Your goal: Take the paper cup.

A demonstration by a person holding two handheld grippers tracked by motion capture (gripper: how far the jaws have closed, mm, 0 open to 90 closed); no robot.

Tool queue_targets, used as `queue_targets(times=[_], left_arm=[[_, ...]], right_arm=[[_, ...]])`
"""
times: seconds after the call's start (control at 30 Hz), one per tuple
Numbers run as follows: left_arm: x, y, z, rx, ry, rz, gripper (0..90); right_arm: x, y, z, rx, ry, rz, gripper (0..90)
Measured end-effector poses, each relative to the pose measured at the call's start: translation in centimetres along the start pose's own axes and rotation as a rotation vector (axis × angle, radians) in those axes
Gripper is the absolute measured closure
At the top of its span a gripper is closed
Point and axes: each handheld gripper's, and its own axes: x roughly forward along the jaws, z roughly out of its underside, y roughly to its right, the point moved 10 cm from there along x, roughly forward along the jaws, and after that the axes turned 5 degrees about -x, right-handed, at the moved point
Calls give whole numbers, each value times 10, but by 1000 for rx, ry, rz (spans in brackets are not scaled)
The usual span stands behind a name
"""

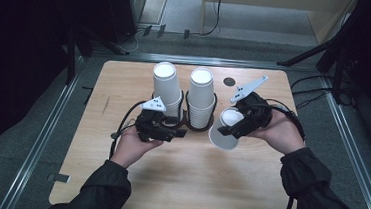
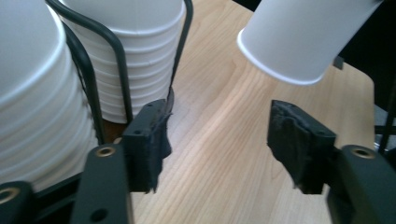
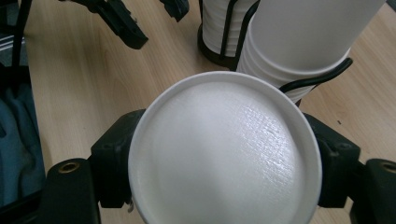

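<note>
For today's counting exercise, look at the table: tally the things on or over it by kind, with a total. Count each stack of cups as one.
Stacks of white paper cups in wire holders: 2
Single white paper cup, held in the right tool: 1
Hand-held tools: 2
Total: 5

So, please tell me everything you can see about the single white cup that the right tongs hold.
The single cup is plain white, apparently paper, with a rolled rim and a flat, slightly recessed, textured base. It is upside down and tilted, base toward the right tongs' camera, mouth down toward the wooden table. The right tongs clamp it on both sides near the base. It is held beside the right-hand cup stack, apart from it; contact with the table cannot be told.
</note>
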Motion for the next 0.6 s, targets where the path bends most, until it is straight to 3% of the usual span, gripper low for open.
queue_targets(times=[0.17, 0.3, 0.33, 0.5, 0.53, 0.6], left_arm=[[2, -1, 6, -1, -26, 1, 295], [0, 0, 10, -22, -17, 36, 304], [-2, -1, 12, -19, -12, 50, 306], [-1, -2, 18, -18, -39, 81, 264], [1, -2, 22, -39, -49, 104, 263], [3, -3, 25, -28, -49, 94, 235]], right_arm=[[15, -3, 10, 19, 8, -12, 248], [23, -4, 16, 15, 22, -22, 248], [29, -6, 20, 3, 59, -35, 248], [39, -5, 31, 29, 62, -35, 248], [42, -6, 33, 40, 70, -38, 249], [44, -7, 35, 50, 78, -44, 249]])
